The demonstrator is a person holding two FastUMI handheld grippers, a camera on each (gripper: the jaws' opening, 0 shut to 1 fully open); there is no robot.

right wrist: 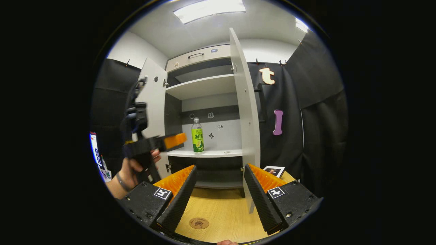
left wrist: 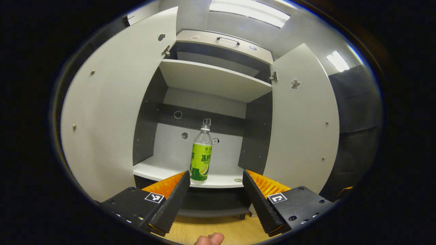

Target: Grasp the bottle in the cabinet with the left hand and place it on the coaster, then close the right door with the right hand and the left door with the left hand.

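Observation:
A clear bottle (left wrist: 201,154) with a green label stands upright near the front of the cabinet's lower shelf (left wrist: 170,173). Both cabinet doors stand wide: the left door (left wrist: 115,112) and the right door (left wrist: 303,119). My left gripper (left wrist: 216,182) is open just in front of the shelf, short of the bottle, which shows nearer its left finger. In the right gripper view the bottle (right wrist: 197,136) sits on the shelf, the left gripper (right wrist: 172,141) is held by a hand at the left, and a round brown coaster (right wrist: 199,223) lies on the wooden table. My right gripper (right wrist: 219,177) is open and holds nothing.
An upper shelf (left wrist: 211,78) and a top drawer with a handle (left wrist: 228,40) are above. A square card (right wrist: 274,170) lies on the wooden table (right wrist: 221,211) by the right door (right wrist: 247,112). Black cloth walls surround the cabinet.

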